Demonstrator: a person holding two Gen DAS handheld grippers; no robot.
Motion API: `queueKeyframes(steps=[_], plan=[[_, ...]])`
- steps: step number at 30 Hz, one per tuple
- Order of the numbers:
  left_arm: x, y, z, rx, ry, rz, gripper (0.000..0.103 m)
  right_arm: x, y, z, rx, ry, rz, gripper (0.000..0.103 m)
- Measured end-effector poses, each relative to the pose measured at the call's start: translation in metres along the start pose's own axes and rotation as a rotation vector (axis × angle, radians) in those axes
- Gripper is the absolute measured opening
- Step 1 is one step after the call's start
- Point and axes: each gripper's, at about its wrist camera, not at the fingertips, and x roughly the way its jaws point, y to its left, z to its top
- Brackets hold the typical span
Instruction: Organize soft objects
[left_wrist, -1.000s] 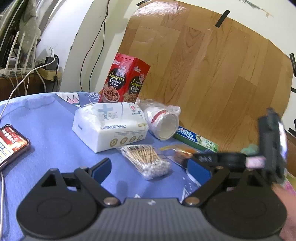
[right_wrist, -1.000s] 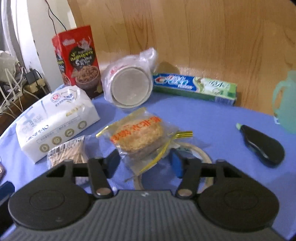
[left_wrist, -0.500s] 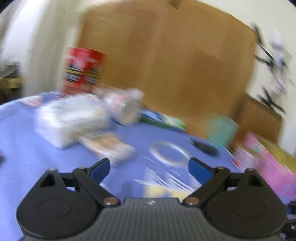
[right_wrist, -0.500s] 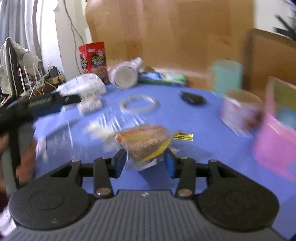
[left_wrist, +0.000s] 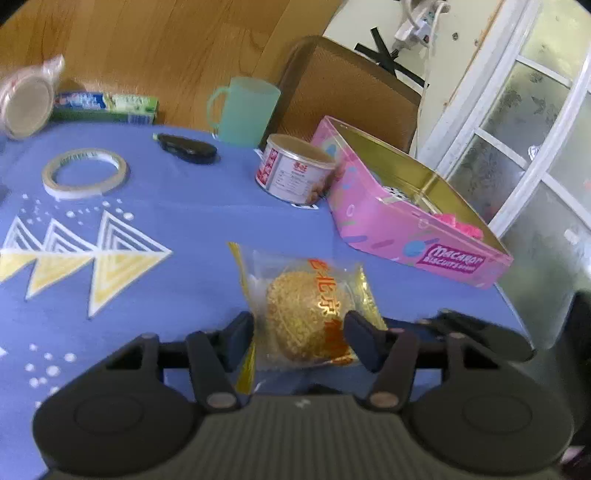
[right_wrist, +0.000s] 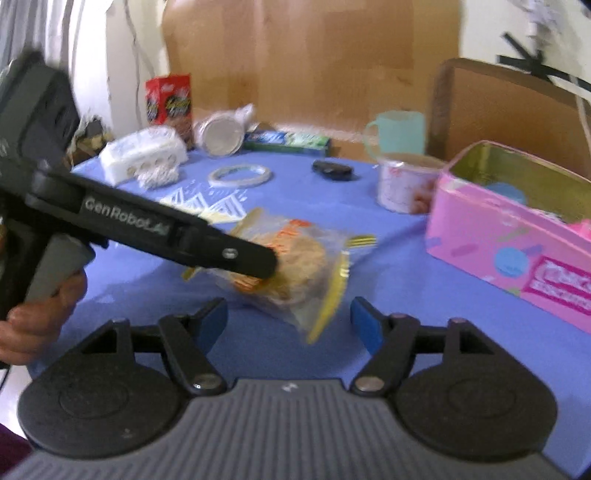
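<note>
A wrapped round pastry (left_wrist: 306, 306) in a clear bag with yellow edges sits between the pads of my left gripper (left_wrist: 301, 334). The jaws are closing and both pads press its sides. In the right wrist view the pastry (right_wrist: 303, 254) hangs tilted above the blue cloth, with a finger of the left gripper (right_wrist: 236, 254) against it. My right gripper (right_wrist: 290, 319) is opening just below it; the wrapper's lower corner dangles between the tips, clear of both pads. An open pink biscuit tin (left_wrist: 424, 240) stands to the right, with something pink inside.
A tape roll (left_wrist: 85, 175), black correction tape (left_wrist: 188, 147), a food can (left_wrist: 295, 170), a green cup (left_wrist: 242, 107) and a toothpaste box (left_wrist: 103, 105) lie further back. A tissue pack (right_wrist: 144, 155) and red carton (right_wrist: 170, 103) stand far left. The table edge is near the tin.
My right gripper carried the pastry rightwards towards the pink tin, then opened off it. My left gripper swung right from the tissue pack and closed on the pastry.
</note>
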Motion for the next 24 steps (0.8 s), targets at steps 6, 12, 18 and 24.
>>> queueKeyframes(steps=[6, 12, 18, 24], plan=[[0.001, -0.047, 0.020, 0.142, -0.060, 0.061, 0.053, -0.011, -0.006, 0.004, 0.032, -0.125, -0.067, 0.054], [0.027, -0.114, 0.063, 0.286, -0.123, 0.003, 0.053, -0.042, -0.049, 0.015, 0.089, -0.273, -0.215, 0.054], [0.065, -0.164, 0.080, 0.390, -0.180, 0.039, 0.081, -0.048, -0.109, 0.026, 0.174, -0.324, -0.398, 0.054], [0.058, -0.138, 0.072, 0.327, -0.195, 0.098, 0.083, -0.060, -0.152, 0.018, 0.333, -0.360, -0.574, 0.060]])
